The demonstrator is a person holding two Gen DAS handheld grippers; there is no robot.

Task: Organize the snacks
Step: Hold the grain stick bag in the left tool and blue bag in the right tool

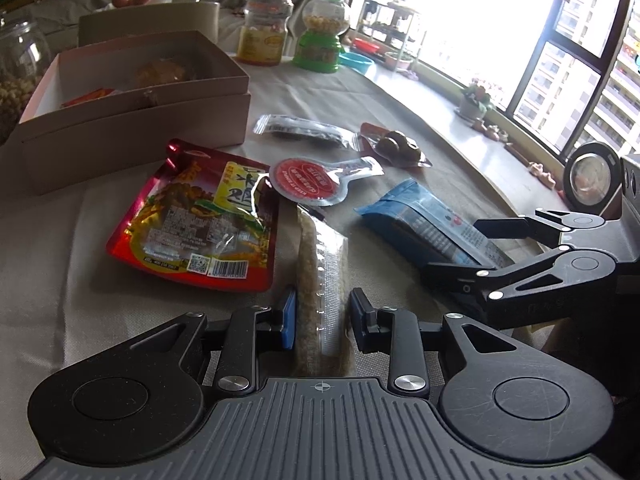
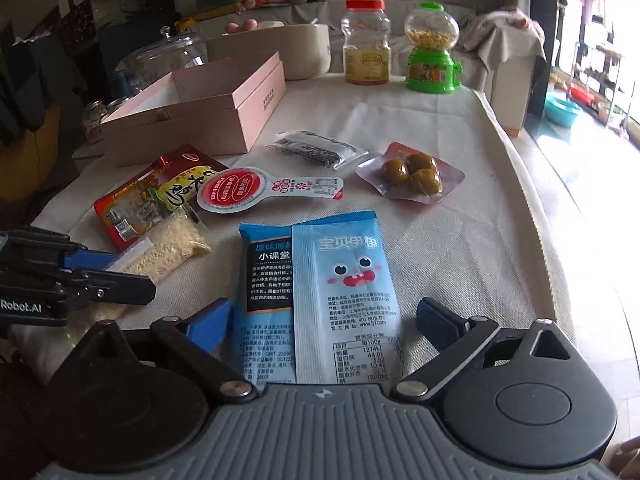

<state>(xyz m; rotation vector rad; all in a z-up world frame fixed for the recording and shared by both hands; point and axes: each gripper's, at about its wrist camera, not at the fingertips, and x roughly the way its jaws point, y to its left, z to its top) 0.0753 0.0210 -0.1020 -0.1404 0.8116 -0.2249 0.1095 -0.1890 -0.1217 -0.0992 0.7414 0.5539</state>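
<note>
My left gripper (image 1: 322, 312) is shut on the near end of a clear packet of pale puffed-rice cake (image 1: 320, 264), which lies on the tablecloth; the right wrist view shows this gripper (image 2: 132, 272) at the packet (image 2: 168, 246). My right gripper (image 2: 324, 316) stands open around a light blue snack packet (image 2: 344, 272) that lies flat, with its pads clear of both edges. A red pouch (image 1: 192, 216), a spoon-shaped pack (image 1: 316, 178), a dark packet (image 1: 304, 130) and a pack of green balls (image 1: 396, 146) lie beyond. The open pink box (image 1: 132, 120) holds some snacks.
A red-lidded jar (image 1: 264, 28) and a green candy dispenser (image 1: 322, 36) stand at the table's far end. A glass jar (image 1: 20, 68) sits left of the box. The table's edge (image 2: 532, 184) curves along the right, with the floor and a window beyond.
</note>
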